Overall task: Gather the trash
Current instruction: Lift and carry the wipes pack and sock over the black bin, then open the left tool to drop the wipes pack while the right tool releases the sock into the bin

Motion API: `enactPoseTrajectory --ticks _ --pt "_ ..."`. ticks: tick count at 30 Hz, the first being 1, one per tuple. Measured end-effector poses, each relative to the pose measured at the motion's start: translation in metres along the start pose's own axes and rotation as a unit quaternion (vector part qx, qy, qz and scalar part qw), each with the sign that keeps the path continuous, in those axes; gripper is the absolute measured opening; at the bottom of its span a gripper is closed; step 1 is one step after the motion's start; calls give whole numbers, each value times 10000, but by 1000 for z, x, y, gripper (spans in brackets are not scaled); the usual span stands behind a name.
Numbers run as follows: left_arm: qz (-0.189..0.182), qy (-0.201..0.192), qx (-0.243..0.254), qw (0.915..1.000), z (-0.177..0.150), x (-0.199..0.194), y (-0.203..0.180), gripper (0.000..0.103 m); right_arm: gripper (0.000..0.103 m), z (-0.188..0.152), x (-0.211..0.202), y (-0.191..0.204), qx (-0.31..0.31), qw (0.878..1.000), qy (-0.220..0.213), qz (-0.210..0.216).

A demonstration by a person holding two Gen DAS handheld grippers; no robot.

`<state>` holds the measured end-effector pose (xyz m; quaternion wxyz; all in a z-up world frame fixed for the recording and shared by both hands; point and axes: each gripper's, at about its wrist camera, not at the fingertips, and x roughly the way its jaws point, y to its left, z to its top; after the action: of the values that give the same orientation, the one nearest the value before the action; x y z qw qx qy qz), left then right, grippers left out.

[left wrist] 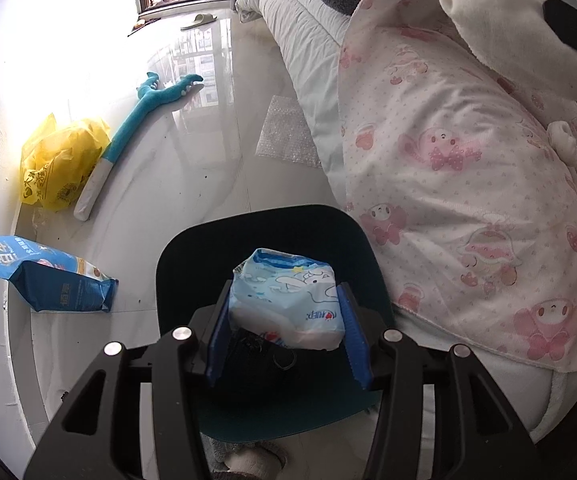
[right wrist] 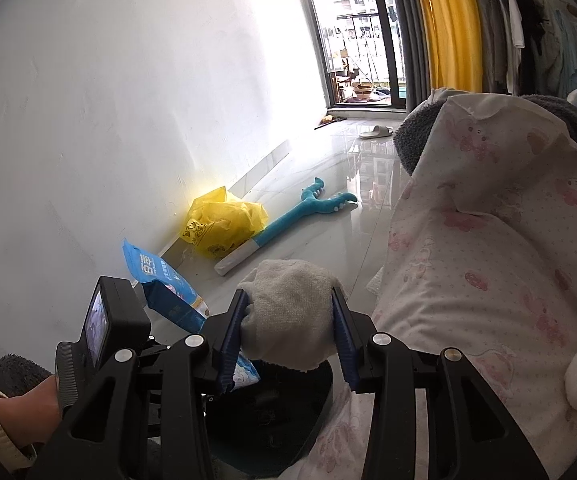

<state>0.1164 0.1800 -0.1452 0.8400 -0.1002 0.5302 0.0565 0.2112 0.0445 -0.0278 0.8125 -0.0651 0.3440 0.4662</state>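
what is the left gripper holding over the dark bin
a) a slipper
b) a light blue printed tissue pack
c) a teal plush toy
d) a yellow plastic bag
b: in the left wrist view the left gripper has its blue pads pressed on a light blue printed tissue pack above the dark bin.

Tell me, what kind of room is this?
Most likely a bedroom in a flat: a bed with a pink cartoon quilt, clothes hanging by the yellow curtain, and a slipper on the shiny tiled floor.
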Motion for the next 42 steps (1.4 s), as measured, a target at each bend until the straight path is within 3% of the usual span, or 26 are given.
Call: enactPoseTrajectory --ticks 5,7,9,18,37,42 --pt "-16 215 -134 9997 -6 5 12 55 42 1 13 8 -56 9999 85 48" --pt "44 267 -202 9994 -9 7 18 62 42 1 20 11 -74 9999 134 63" --pt "83 224 -298 9993 -9 5 24 73 42 0 27 13 -89 9997 193 78" --pt "79 -209 -482 9986 -9 -17 47 84 42 -8 61 25 -81 9979 631 132" --pt "19 -1562 -402 9869 -8 -82 72 85 42 -59 149 54 -180 9826 1848 102" --pt "-25 -1813 -357 9828 -10 -97 75 79 42 -76 171 66 -296 9755 2176 84"
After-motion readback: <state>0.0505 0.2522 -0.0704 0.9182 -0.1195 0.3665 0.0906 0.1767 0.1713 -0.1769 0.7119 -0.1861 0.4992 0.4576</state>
